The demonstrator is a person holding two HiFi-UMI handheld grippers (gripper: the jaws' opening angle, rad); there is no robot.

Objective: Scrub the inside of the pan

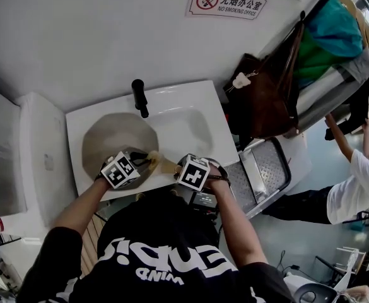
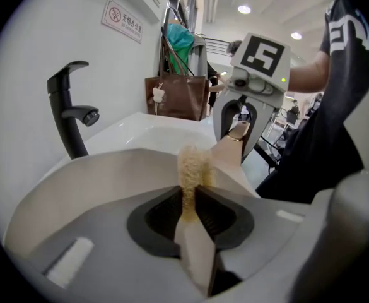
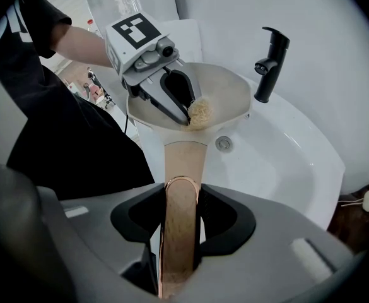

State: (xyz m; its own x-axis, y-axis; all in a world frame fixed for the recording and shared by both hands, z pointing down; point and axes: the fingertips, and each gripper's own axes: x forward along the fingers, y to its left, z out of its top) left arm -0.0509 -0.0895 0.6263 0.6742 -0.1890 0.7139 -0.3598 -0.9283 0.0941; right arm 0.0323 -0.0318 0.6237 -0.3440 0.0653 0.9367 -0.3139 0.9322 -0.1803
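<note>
Pan [image 1: 108,137] sits in the white sink [image 1: 190,122] near the black tap [image 1: 139,97], and we clamp the fingers of our right gripper [image 3: 183,213] on its handle [image 3: 184,163]. Fingers of our left gripper [image 2: 193,197] pinch a yellow scrubber [image 2: 193,164], held at the pan's inner wall by the handle.

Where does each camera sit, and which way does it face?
Head view: on the person's head, looking steeply down at the sink; shows both forearms and black shirt.
Left gripper view: on the left gripper, looking along jaws shut on the sponge toward the faucet; shows the right forearm.
Right gripper view: on the right gripper, looking down the gripped pan handle into the pan; shows the left forearm.
Shared: each gripper view shows the other gripper; all three show pan and faucet.
</note>
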